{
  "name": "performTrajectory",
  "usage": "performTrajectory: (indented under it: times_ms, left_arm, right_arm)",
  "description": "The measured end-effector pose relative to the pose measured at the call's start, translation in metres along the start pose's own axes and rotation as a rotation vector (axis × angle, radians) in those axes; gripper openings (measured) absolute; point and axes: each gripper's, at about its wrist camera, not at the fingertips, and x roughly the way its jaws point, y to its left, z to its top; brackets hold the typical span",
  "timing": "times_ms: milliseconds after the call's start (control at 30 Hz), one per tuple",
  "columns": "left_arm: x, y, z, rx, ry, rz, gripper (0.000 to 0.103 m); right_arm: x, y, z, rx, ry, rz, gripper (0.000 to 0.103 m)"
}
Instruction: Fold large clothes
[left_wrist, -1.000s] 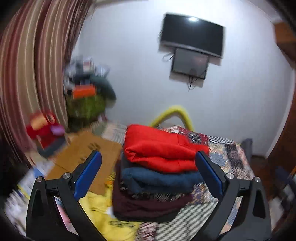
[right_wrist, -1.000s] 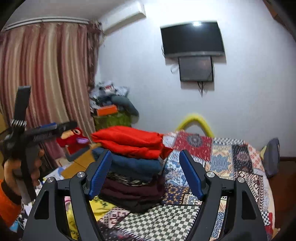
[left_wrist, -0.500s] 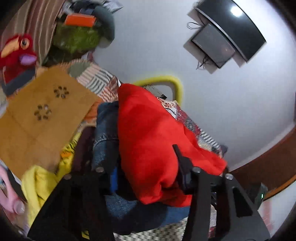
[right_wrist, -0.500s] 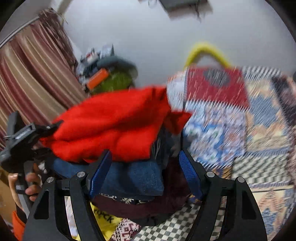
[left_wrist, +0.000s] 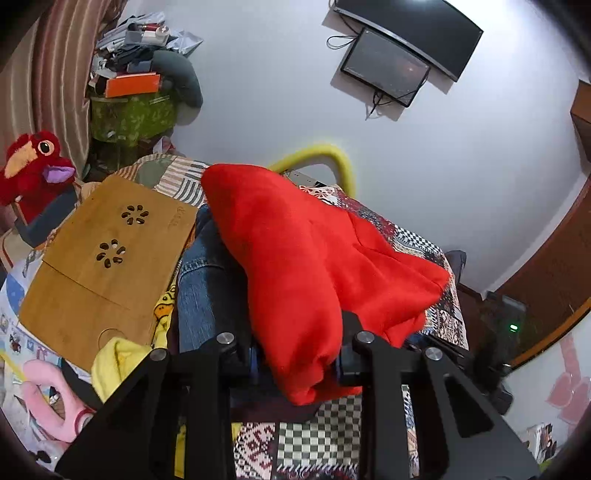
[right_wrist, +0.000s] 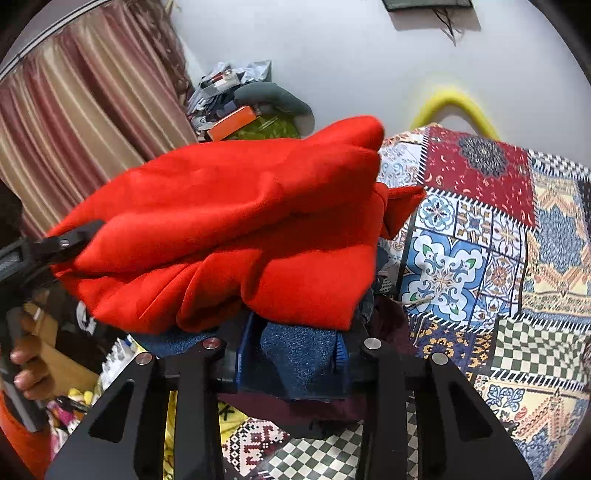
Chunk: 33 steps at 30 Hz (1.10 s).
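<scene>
Red garment (left_wrist: 295, 266), between the left gripper (left_wrist: 295, 363) fingers: soft matt fleece-like cloth, faintly napped. Folded denim (right_wrist: 299, 354), between the right gripper (right_wrist: 293, 360) fingers: coarse woven blue cloth. Gripper frames: matt black plastic with bright metal screw heads; pads (right_wrist: 243, 354) blue. Board (left_wrist: 107, 266), left of the left gripper: smooth matt wood. Bedspread (right_wrist: 480, 240), right of the right gripper: printed matt cloth.
</scene>
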Motion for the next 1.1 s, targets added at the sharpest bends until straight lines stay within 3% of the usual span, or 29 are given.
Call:
performTrajectory:
  times_ms: [200, 400, 500, 567, 633, 800, 1000, 1100]
  left_arm:
    - [-0.024, 0.000, -0.012, -0.007, -0.011, -0.005, 0.028]
    - [-0.010, 0.005, -0.031, 0.040, -0.019, 0.055, 0.031]
    - [-0.004, 0.007, -0.036, 0.071, -0.045, 0.094, 0.042]
    - [-0.003, 0.008, -0.037, 0.081, -0.063, 0.117, 0.059]
    - [-0.002, 0.011, -0.037, 0.096, -0.076, 0.140, 0.066]
    - [0.000, 0.016, -0.038, 0.105, -0.060, 0.135, 0.066]
    - [0.002, 0.020, -0.039, 0.079, -0.048, 0.117, 0.068]
    - [0.003, 0.018, -0.039, 0.098, -0.047, 0.129, 0.068]
  right_arm:
    - [0.011, -0.001, 0.009, -0.006, 0.001, -0.027, 0.033]
    - [0.014, 0.003, 0.005, -0.062, -0.001, -0.082, 0.034]
    - [0.008, 0.009, 0.001, -0.109, -0.009, -0.129, 0.036]
    - [0.006, 0.009, -0.001, -0.124, -0.008, -0.150, 0.036]
    - [0.002, 0.009, -0.002, -0.136, -0.002, -0.159, 0.037]
    - [-0.020, 0.012, -0.004, -0.159, -0.002, -0.137, 0.037]
    - [-0.062, 0.034, 0.018, -0.183, -0.113, -0.084, 0.038]
    - [-0.064, 0.042, 0.035, -0.145, -0.134, -0.055, 0.047]
